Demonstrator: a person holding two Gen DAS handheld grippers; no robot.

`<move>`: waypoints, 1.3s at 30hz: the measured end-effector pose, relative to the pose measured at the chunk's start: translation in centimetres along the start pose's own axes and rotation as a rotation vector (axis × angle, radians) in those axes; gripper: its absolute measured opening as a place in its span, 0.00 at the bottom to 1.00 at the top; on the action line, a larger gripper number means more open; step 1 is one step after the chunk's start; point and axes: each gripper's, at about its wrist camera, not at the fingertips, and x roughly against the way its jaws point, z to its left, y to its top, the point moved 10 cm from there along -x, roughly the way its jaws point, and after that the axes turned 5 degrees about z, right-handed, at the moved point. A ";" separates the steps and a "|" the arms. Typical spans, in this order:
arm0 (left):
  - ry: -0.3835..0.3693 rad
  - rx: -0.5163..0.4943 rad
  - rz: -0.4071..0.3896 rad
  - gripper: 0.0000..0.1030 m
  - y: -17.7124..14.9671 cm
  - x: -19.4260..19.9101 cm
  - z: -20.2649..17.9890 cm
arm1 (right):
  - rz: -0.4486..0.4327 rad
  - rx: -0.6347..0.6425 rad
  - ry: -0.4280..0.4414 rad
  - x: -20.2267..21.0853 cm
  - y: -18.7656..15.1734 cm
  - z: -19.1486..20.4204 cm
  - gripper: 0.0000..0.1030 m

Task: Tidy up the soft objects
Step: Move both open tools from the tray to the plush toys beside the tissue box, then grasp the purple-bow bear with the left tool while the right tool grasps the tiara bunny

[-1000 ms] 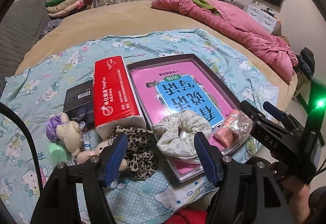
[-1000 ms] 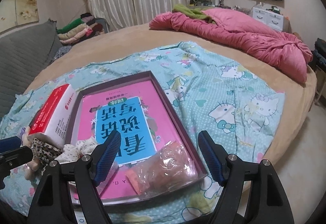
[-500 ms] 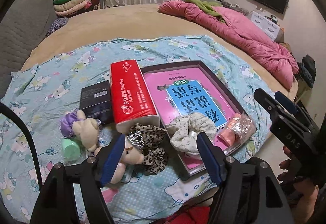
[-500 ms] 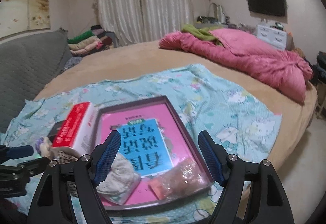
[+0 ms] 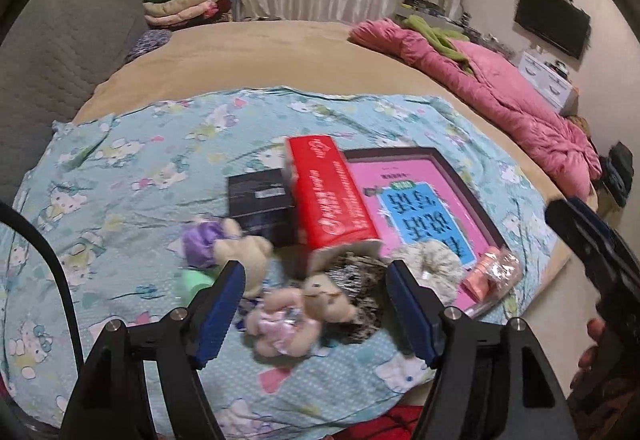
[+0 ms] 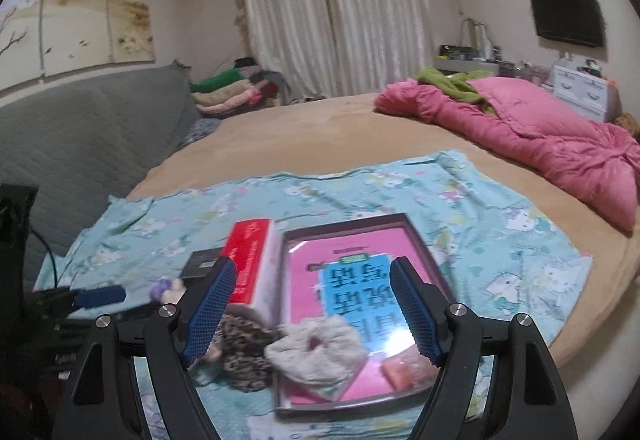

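On the blue cartoon-print blanket (image 5: 120,180) lie small plush dolls (image 5: 296,304), a leopard scrunchie (image 5: 360,276) and a white floral scrunchie (image 5: 428,264). The white scrunchie (image 6: 316,352) rests on the near corner of a dark-rimmed tray (image 6: 348,222) beside a plastic-wrapped pink item (image 5: 492,272). My left gripper (image 5: 314,280) hovers open above the dolls, holding nothing. The right gripper (image 6: 312,272) hangs open and bare above the tray and the leopard scrunchie (image 6: 244,352).
A red tissue pack (image 5: 332,196) and a black box (image 5: 260,200) lie left of the tray. A pink quilt (image 6: 540,136) is heaped at the bed's far right. A grey padded headboard (image 6: 80,136) and folded clothes stand at the left.
Both grippers have risen and drawn back from the bed, so more of the room shows. The left one has also slid left, from the scrunchies over to the dolls. Jaws stay open.
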 end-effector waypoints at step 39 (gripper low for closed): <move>0.026 0.213 0.040 0.70 -2.3 -4.2 13.5 | 0.262 0.208 0.125 -5.8 -9.2 10.1 0.78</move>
